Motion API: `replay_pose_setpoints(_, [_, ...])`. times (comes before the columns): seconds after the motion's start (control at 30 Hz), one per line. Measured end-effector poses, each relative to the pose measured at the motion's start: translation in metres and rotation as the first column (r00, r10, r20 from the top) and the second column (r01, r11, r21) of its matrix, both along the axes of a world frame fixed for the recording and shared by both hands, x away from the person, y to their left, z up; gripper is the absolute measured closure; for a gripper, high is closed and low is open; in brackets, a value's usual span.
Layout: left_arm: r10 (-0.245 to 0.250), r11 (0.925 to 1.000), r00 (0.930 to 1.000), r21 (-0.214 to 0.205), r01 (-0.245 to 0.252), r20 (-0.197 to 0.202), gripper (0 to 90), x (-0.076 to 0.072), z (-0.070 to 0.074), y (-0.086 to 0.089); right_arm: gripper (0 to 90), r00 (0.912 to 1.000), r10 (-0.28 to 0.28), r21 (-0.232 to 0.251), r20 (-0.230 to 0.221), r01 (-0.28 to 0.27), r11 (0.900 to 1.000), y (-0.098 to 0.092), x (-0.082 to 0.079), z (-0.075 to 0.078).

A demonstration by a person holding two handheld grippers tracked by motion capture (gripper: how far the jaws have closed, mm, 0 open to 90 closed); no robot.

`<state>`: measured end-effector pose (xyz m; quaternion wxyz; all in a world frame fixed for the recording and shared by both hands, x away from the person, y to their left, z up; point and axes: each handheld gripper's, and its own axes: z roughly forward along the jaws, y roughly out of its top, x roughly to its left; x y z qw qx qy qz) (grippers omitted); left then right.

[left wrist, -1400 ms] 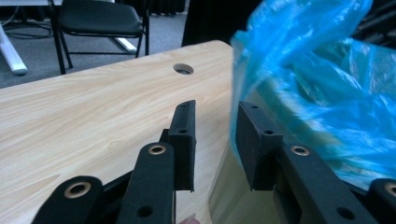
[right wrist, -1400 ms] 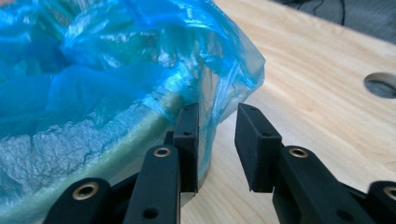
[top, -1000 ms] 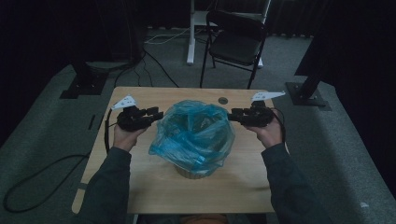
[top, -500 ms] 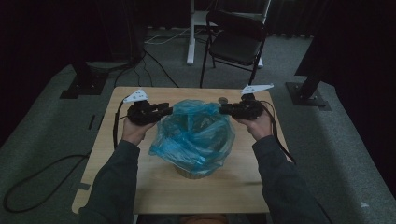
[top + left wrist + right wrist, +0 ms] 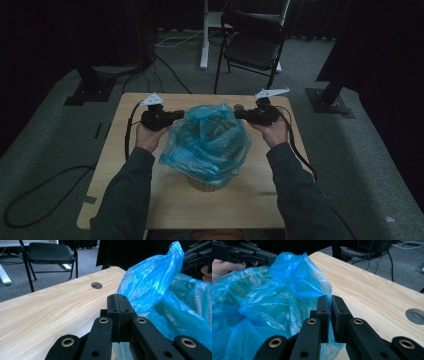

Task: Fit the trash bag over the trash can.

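Observation:
A crumpled blue plastic bag lines a pale round basket in the middle of the wooden table. My left gripper is at the bag's upper left rim. Its jaws have just been closing and now stand together on the blue film. My right gripper is at the upper right rim. Its jaws have just been closing too, and a fold of the bag is pinched between them. In each gripper view the other gripper holds the opposite side.
A round hole is cut in the tabletop near its far edge. Behind the table stand a black folding chair and a white desk leg. Cables lie on the grey carpet, and dark stand bases sit at both sides.
Both hands have moved inward along the table's far side to the bag's rim. Both grippers have gone from open to shut on the blue film.

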<state>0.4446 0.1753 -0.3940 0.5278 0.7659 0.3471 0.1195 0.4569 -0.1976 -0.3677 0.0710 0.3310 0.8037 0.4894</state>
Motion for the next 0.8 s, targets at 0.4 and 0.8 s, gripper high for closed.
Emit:
replay_pose_setpoints(0.4, [0.025,0.9994,0.9978,0.024,-0.023,-0.062,89.7,0.007,-0.017,-0.005,90.0,0.9994,-0.004,-0.11,-0.034,0.001,0.994,0.007,0.003,-0.013])
replay_pose_setpoints(0.8, [0.038,0.9984,0.994,0.046,-0.034,-0.103,89.6,0.007,-0.032,-0.002,90.0,0.9931,-0.059,-0.177,-0.101,0.041,0.9835,-0.002,0.006,-0.031])
